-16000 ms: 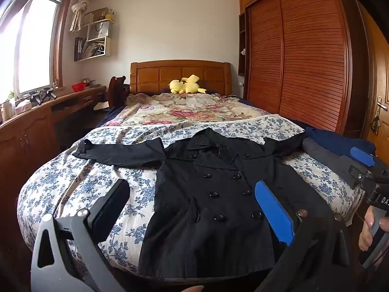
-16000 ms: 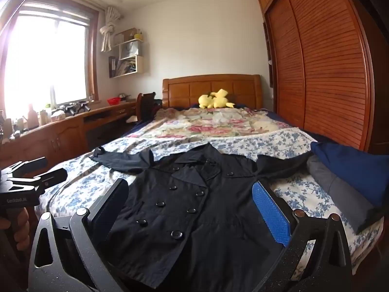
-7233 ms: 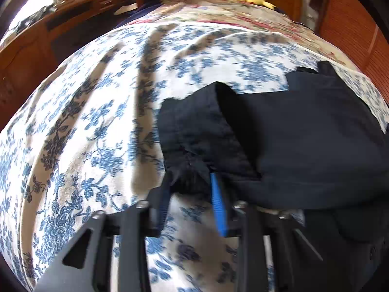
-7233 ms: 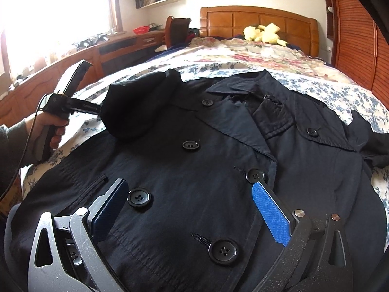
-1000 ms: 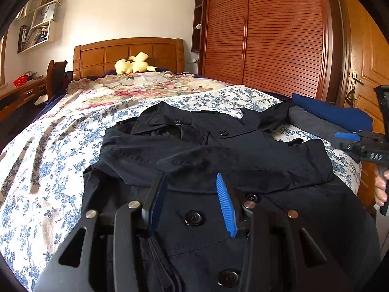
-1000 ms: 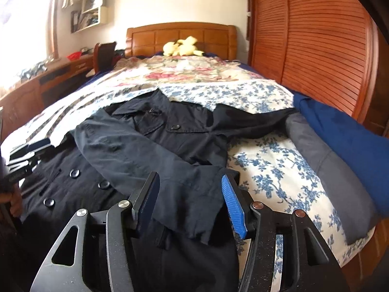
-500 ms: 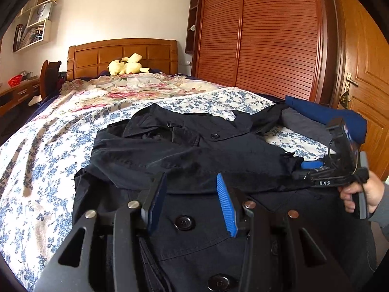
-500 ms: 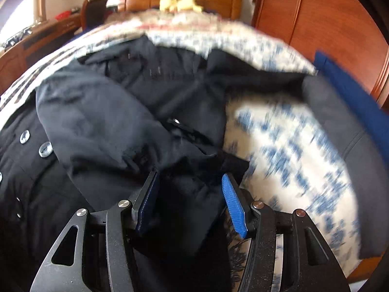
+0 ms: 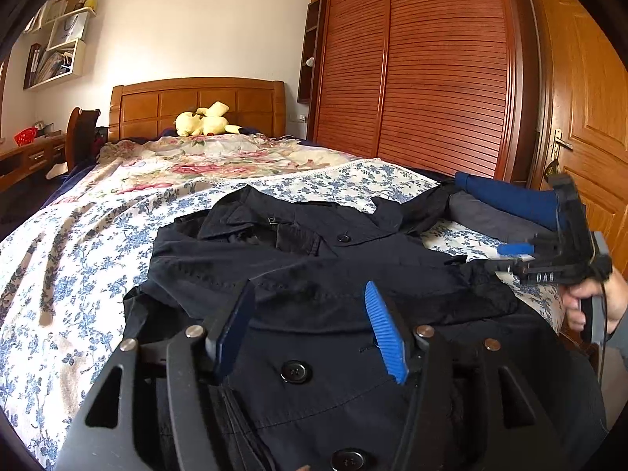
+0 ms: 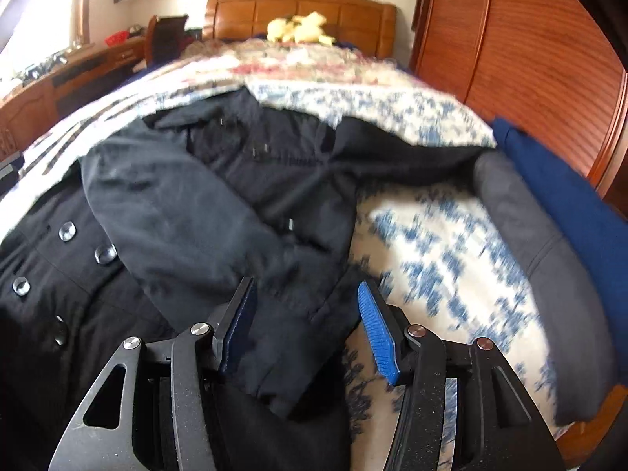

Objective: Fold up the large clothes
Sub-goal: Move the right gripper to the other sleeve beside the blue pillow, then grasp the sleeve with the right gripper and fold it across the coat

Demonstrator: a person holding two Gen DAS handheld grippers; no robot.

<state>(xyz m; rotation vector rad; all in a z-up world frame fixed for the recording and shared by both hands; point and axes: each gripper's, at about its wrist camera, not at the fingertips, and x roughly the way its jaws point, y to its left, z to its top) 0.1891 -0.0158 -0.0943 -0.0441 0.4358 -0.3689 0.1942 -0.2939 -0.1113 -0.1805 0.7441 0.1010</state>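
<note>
Both views look from the foot of the bed [image 9: 70, 259] toward the headboard [image 9: 196, 102]. The left wrist view sits low over the black coat [image 9: 314, 274], fairly level, and catches the right gripper [image 9: 514, 257] at its right edge. The right wrist view tilts steeper down, close over the coat's sleeve [image 10: 188, 235]. Both share coat, plush toy [image 10: 300, 27] and wardrobe [image 9: 443, 70].

My left gripper [image 9: 310, 325] is opening, its fingers [image 9: 382, 331] now apart over the folded sleeve [image 9: 353, 274]; my right gripper [image 10: 308, 324] has dropped onto the cuff [image 10: 282, 337].
</note>
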